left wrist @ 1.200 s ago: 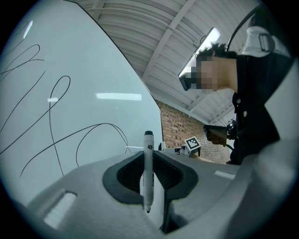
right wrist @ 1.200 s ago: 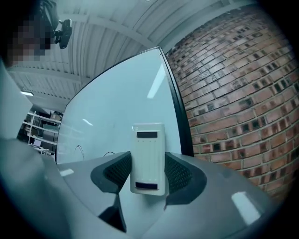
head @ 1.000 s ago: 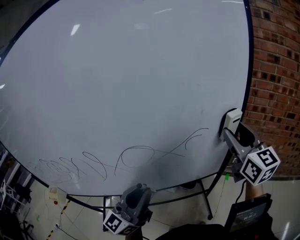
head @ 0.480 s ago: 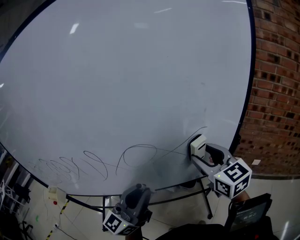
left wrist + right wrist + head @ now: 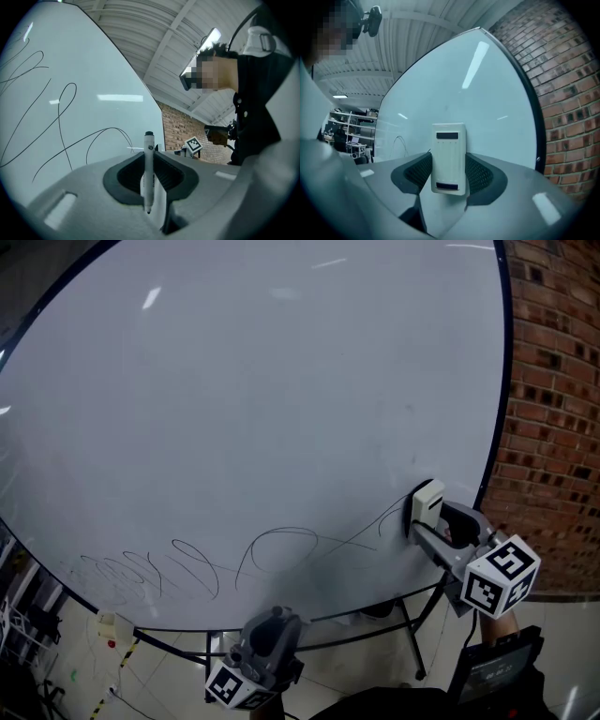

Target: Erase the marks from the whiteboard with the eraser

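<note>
A large whiteboard (image 5: 262, 399) fills the head view, with thin black scribbled lines (image 5: 272, 554) along its lower part. My right gripper (image 5: 427, 521) is shut on a white eraser (image 5: 426, 504) and presses it against the board at the right end of the lines, near the board's right edge. In the right gripper view the eraser (image 5: 448, 158) stands upright between the jaws. My left gripper (image 5: 272, 634) hangs below the board's lower edge, shut on a white marker (image 5: 148, 171) with a black cap. Looping marks (image 5: 61, 122) show in the left gripper view.
A red brick wall (image 5: 553, 409) stands right of the board. Black stand legs (image 5: 408, 634) run under the board. Cables and small items (image 5: 108, 634) lie on the floor at the lower left. A person's dark sleeve (image 5: 258, 93) fills the right of the left gripper view.
The right gripper with the eraser swept down and left along the board, then back right and up a little. The right end of the line is shorter. The left gripper stayed still.
</note>
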A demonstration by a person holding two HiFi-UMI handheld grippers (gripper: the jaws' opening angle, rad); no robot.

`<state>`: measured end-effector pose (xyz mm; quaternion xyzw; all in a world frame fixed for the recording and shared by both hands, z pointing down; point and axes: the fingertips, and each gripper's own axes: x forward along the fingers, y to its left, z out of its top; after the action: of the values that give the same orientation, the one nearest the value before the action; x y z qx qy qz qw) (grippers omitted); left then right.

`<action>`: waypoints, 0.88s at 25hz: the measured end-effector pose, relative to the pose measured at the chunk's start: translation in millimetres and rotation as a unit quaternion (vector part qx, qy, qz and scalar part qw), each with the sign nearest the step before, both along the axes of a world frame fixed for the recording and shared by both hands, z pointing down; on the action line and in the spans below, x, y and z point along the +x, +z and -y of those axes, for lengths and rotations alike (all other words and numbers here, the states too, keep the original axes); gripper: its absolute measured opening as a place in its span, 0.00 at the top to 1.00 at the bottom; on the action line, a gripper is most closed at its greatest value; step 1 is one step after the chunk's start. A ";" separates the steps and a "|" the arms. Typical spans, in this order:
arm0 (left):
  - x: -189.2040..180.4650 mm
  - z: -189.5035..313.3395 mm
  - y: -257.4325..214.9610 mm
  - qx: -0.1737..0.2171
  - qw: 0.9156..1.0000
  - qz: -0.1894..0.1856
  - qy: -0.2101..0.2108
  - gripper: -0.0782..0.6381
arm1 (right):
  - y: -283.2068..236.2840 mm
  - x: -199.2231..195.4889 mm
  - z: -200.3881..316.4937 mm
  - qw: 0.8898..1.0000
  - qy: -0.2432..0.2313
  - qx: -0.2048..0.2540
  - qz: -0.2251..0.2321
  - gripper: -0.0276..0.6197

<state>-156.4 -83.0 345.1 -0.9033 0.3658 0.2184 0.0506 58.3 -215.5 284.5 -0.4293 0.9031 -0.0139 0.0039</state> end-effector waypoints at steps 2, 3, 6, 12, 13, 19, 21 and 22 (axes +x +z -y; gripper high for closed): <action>-0.4 0.0 0.2 0.000 1.000 0.000 -0.002 0.81 | -22.2 20.7 3.1 0.999 0.023 0.020 0.023 0.61; -0.7 0.0 0.1 0.001 1.000 -0.001 -0.003 0.81 | -32.2 30.2 4.6 0.998 0.034 0.029 0.034 0.61; -2.2 -0.7 0.4 0.001 1.000 -0.003 -0.006 0.81 | -48.1 43.5 7.2 0.997 0.052 0.042 0.049 0.61; -2.2 -0.6 -2.5 -0.001 1.000 -0.008 -0.005 0.81 | -46.0 38.5 5.7 0.995 0.065 0.052 0.048 0.61; -2.2 -0.6 -2.9 -0.001 1.000 -0.009 -0.004 0.81 | -43.6 34.8 5.2 0.996 0.061 0.049 0.046 0.61; -2.0 0.9 7.0 -0.011 1.000 -0.002 0.003 0.81 | 3.9 -13.6 -2.1 1.000 0.019 0.008 -0.001 0.61; -1.0 0.7 3.6 -0.009 1.000 -0.005 0.006 0.81 | 28.7 -27.9 -4.7 1.000 0.001 -0.022 -0.012 0.61; 0.1 0.0 1.0 -0.007 1.000 -0.007 0.008 0.81 | 41.6 -32.3 -5.8 0.999 -0.006 -0.036 -0.014 0.61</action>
<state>-156.2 -83.0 346.1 -0.9050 0.3604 0.2226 0.0396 26.0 -209.7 326.1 -0.4242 0.9043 -0.0406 -0.0248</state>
